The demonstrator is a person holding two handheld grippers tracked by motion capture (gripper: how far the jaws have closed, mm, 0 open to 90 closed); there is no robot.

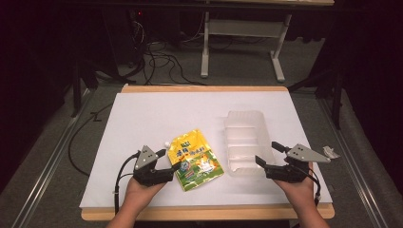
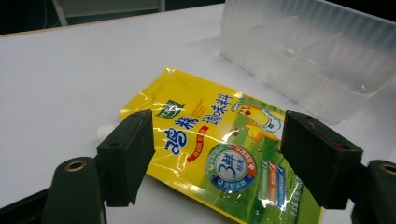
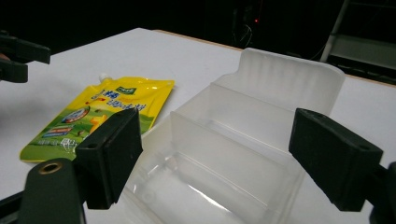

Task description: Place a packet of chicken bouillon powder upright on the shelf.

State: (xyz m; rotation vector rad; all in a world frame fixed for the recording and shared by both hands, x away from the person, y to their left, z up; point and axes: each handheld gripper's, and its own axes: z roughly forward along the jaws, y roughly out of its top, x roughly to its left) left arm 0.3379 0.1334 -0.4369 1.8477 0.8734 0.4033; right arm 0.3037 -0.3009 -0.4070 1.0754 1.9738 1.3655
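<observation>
A yellow and green spouted pouch (image 1: 197,159) lies flat on the white table top (image 1: 157,114), its white cap pointing to the far left. To its right stands a clear plastic tray (image 1: 244,140) with cross dividers and nothing in it. My left gripper (image 1: 168,160) hovers at the pouch's near left edge, open; in the left gripper view the pouch (image 2: 219,154) lies just beyond the spread jaws of that gripper (image 2: 219,135). My right gripper (image 1: 269,153) is open at the tray's near right corner, and the tray (image 3: 243,140) lies ahead of its jaws (image 3: 215,135).
The table top has a wooden rim (image 1: 204,89) at the far edge. Behind it, on the dark floor, are black cables (image 1: 157,59) and a grey stand (image 1: 242,33). The far half of the white surface is bare.
</observation>
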